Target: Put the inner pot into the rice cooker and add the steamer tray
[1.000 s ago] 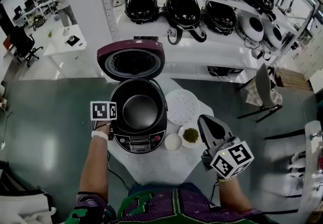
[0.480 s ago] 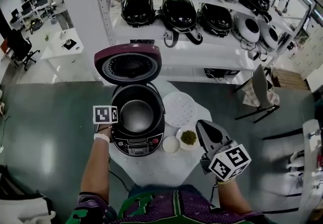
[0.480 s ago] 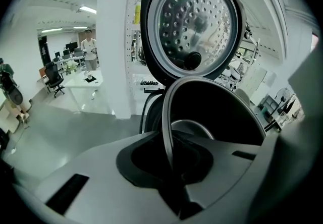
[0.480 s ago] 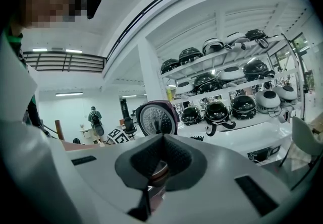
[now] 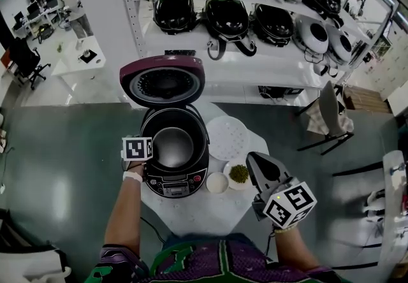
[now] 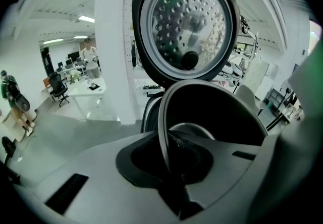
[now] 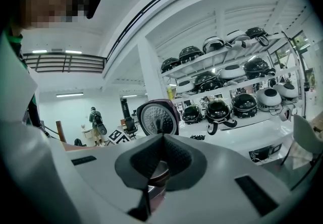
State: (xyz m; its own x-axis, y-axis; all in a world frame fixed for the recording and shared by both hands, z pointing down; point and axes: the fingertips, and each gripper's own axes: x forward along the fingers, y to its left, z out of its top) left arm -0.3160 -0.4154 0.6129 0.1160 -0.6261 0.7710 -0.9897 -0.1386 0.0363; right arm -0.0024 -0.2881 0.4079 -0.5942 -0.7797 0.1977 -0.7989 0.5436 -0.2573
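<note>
- The rice cooker (image 5: 173, 176) stands at the middle of the head view on a round white surface (image 5: 204, 211). Its maroon lid (image 5: 164, 81) is swung up and open.
- The inner pot (image 5: 172, 146) sits down inside the cooker body.
- The left claw (image 6: 166, 160) reaches in from the cooker's left side. It is clamped on the pot's thin rim, which runs straight in between the pads.
- The right claw (image 7: 160, 157) hangs at the lower right of the head view, by the surface's right edge. Its jaws are pressed together with nothing in them.
- The steamer tray (image 5: 229, 136), a white perforated disc, lies flat on the surface just right of the cooker.
- Below the tray, a white bowl (image 5: 218, 181) and a bowl of green bits (image 5: 239, 173) sit side by side.
</note>
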